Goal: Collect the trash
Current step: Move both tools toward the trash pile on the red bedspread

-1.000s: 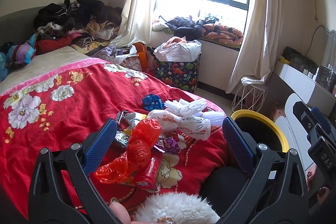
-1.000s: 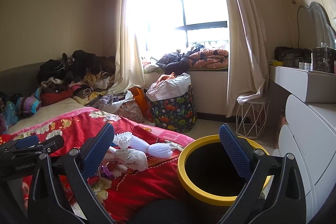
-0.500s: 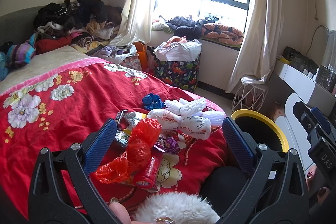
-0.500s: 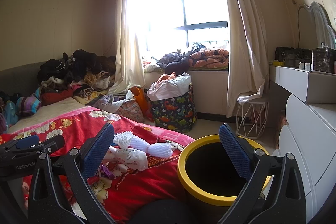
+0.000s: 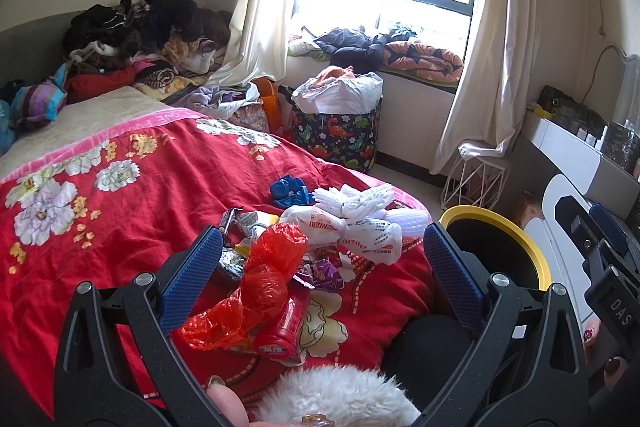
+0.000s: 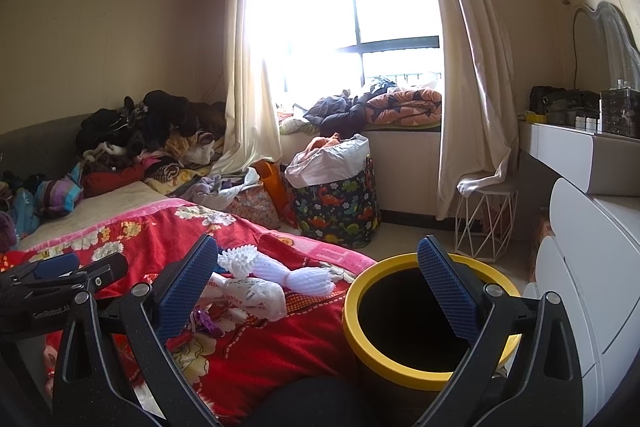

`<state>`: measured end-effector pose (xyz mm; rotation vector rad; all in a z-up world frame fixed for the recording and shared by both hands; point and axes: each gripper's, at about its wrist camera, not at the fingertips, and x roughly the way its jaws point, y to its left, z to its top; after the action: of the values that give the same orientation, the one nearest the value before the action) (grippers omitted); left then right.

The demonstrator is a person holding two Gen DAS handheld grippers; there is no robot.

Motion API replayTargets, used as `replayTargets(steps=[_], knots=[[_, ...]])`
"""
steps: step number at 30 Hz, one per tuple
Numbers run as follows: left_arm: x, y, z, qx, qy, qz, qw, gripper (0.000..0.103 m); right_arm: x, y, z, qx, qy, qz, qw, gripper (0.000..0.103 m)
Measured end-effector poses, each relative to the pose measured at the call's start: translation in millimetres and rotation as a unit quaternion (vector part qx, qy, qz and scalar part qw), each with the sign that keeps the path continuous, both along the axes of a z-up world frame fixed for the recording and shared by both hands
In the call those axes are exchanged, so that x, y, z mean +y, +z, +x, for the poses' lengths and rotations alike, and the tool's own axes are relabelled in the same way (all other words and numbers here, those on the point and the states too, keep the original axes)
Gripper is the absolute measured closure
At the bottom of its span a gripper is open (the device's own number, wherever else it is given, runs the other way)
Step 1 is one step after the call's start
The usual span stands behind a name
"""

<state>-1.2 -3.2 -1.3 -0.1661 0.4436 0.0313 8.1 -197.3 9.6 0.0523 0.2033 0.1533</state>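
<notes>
Change since earlier: almost nothing; both views match the earlier ones, with only a slight drift in framing.
Left gripper (image 5: pixel 320 259): jaws spread wide, holding nothing, poised above the litter and touching none of it.
Red plastic bag (image 5: pixel 256 287): crumpled, lying between the left fingers' lines of sight on the red floral bedspread (image 5: pixel 132 211), beside a red tube (image 5: pixel 282 327).
White wrappers (image 5: pixel 352 227): bunched further along the bed toward the window, with a blue scrap (image 5: pixel 289 191) just behind.
Yellow-rimmed bin (image 6: pixel 424 315): standing on the floor just beside the bed's edge, no litter visible inside.
Right gripper (image 6: pixel 318 287): also wide apart and empty, framing the bin's mouth.
Risk: thin film may slip from a pinch, or the jaws may snag the bedspread along with it; loose pieces could roll off the sloping edge and miss the bin.
</notes>
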Motion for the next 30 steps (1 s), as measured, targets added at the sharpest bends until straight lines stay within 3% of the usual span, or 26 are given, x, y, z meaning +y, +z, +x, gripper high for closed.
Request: replayTargets(steps=[11,30], knots=[[-5.0,-9.7,4.6,0.017,0.003,0.008,0.9998,0.011,11.4,-1.8,10.3,0.021,0.043,-0.012,0.999,0.006],[46.3,-14.9,18.8,0.041,0.065,-0.014,0.9969,0.011,53.2,-4.3,47.1,0.052,0.125,-0.034,0.990,0.006]])
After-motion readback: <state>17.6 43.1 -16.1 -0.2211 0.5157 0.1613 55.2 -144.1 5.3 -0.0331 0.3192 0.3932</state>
